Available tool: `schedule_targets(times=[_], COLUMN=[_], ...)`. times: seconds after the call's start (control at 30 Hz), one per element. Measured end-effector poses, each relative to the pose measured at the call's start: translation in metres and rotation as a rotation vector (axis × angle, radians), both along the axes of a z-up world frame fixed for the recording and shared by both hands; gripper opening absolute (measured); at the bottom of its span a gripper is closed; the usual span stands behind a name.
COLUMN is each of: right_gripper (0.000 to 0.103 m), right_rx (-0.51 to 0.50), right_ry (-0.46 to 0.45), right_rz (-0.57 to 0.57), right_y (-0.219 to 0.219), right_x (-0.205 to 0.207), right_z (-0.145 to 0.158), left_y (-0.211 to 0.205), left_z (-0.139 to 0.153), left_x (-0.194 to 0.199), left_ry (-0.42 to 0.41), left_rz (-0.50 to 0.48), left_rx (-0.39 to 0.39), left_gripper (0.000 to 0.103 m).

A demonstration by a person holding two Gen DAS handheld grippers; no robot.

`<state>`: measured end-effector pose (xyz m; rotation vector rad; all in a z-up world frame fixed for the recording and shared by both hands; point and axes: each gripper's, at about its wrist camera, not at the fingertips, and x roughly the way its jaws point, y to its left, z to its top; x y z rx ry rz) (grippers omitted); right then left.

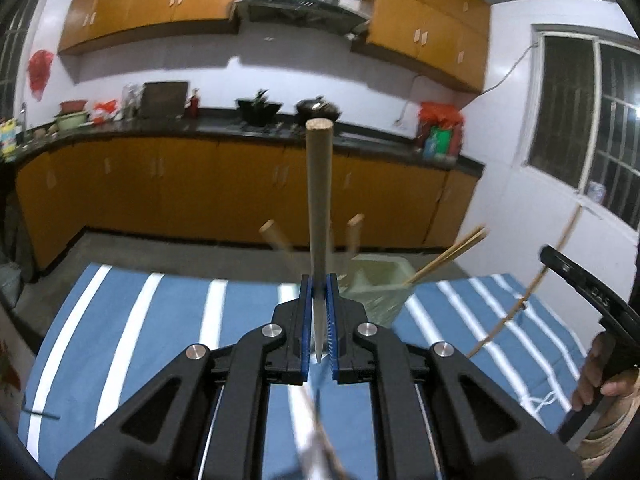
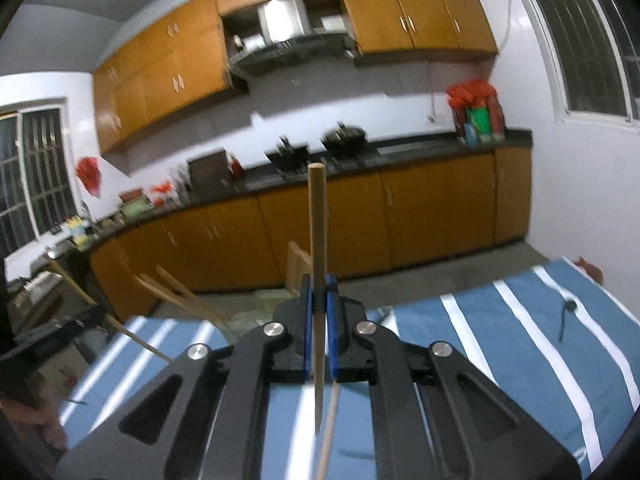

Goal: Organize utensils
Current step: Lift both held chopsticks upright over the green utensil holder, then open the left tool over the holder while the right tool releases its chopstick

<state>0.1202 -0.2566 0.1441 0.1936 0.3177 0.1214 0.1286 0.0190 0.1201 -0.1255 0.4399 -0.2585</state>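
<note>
My left gripper (image 1: 319,284) is shut on a wooden-handled utensil (image 1: 319,184) that stands upright between the blue pads, its metal end below. A pale green utensil holder (image 1: 378,284) stands just behind it on the striped cloth, with chopsticks (image 1: 448,256) and two wooden handles sticking out. My right gripper (image 2: 319,284) is shut on another wooden-handled utensil (image 2: 318,220), also upright. The holder (image 2: 260,304) lies behind and left of it, with chopsticks (image 2: 180,292) leaning left. The right gripper body also shows at the left view's right edge (image 1: 584,296).
A blue cloth with white stripes (image 1: 180,320) covers the table. A small dark spoon (image 2: 566,312) lies on the cloth at the right. A thin stick or cord (image 1: 516,312) slants across the right side. Orange cabinets and a dark counter (image 1: 240,128) stand beyond.
</note>
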Motion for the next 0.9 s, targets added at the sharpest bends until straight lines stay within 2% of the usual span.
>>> schedule_targets(times=[0.23, 0.37, 0.47, 0.57, 0.9], right_gripper=[0.008, 0.008, 0.008, 0.008, 0.011], right_rx=[0.036, 0.041, 0.031, 0.023, 0.014], right_ry=[-0.147, -0.219, -0.242, -0.227, -0.104], right_rz=[0.01, -0.012, -0.032, -0.038, -0.022], right_y=[0.016, 0.024, 0.028, 0.031, 0.034], right_x=[0.012, 0.029, 0.046, 0.066, 0.109], right_z=[0.045, 0.056, 0.055, 0.046, 0.004], left_y=[-0.028, -0.036, -0.042, -0.046, -0.049], left_z=[0.037, 0.051, 0.051, 0.041, -0.004], left_x=[0.013, 0.024, 0.038, 0.051, 0.08], left_ry=[-0.104, -0.161, -0.182, -0.167, -0.035], left_rz=[-0.022, -0.008, 0.002, 0.005, -0.028], left_rx=[-0.009, -0.014, 0.0, 0.007, 0.003], left_gripper=[0.008, 0.008, 0.008, 0.008, 0.008])
